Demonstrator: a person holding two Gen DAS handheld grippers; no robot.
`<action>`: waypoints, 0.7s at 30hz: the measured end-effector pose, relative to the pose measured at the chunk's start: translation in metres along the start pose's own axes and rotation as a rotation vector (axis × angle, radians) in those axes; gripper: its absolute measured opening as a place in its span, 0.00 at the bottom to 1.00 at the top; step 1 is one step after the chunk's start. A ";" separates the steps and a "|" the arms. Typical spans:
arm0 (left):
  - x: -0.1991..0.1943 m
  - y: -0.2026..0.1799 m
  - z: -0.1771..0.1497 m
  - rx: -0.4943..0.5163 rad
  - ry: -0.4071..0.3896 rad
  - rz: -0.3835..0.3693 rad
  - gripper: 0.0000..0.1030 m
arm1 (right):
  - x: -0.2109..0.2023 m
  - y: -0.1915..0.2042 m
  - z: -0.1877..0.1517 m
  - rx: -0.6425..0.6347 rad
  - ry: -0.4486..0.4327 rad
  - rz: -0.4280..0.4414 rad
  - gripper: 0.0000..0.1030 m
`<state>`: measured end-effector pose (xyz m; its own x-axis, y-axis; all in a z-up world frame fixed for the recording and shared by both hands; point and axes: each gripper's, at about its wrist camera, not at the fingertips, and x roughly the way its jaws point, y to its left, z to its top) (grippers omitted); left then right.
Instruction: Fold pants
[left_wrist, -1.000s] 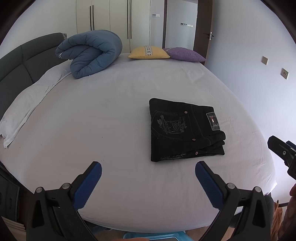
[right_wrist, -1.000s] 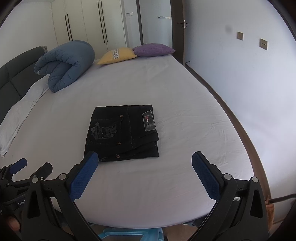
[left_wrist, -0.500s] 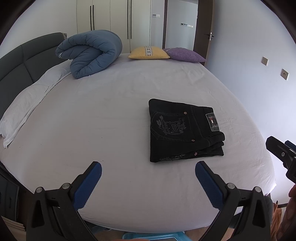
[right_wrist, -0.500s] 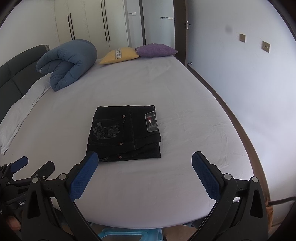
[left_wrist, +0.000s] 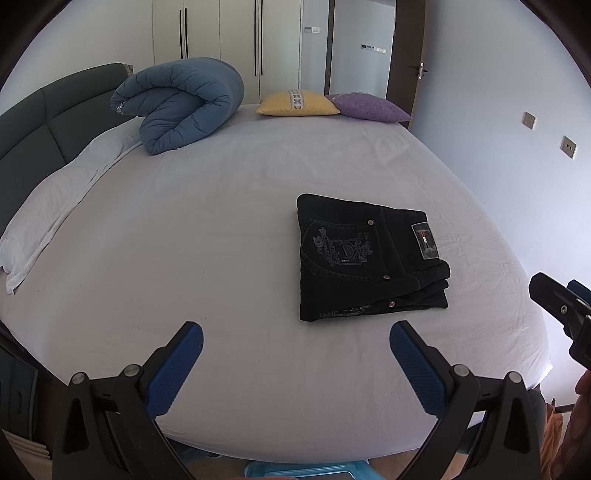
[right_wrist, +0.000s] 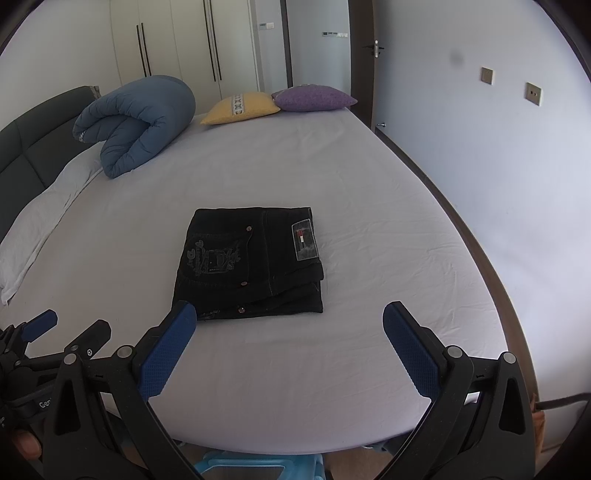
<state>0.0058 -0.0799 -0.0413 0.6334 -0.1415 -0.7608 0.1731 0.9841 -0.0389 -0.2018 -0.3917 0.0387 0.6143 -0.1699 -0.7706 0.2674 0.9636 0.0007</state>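
The black jeans (right_wrist: 251, 262) lie folded into a compact stack on the white bed (right_wrist: 369, 229), back pocket and label patch facing up. The right tool (right_wrist: 290, 325) hovers at the bed's near edge with its blue pads spread wide, holding nothing. The left tool (right_wrist: 66, 328) shows at lower left.

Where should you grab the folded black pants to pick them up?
Probably the near edge of the pants, coming in low from the bed's front side. The stacked layers end there in a thick edge facing both open grippers, so one bite could pinch all layers together and keep the fold.
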 end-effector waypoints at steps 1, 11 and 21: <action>0.000 0.000 0.000 -0.001 0.001 -0.001 1.00 | 0.000 0.000 0.000 0.000 0.000 0.000 1.00; 0.003 0.002 -0.003 -0.012 0.009 0.003 1.00 | 0.001 -0.001 -0.006 0.000 0.005 0.001 1.00; 0.004 0.002 -0.005 -0.014 0.015 0.000 1.00 | 0.001 -0.003 -0.009 -0.002 0.010 0.004 1.00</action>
<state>0.0050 -0.0776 -0.0471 0.6224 -0.1399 -0.7701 0.1623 0.9856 -0.0478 -0.2087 -0.3924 0.0321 0.6076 -0.1642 -0.7771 0.2639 0.9645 0.0025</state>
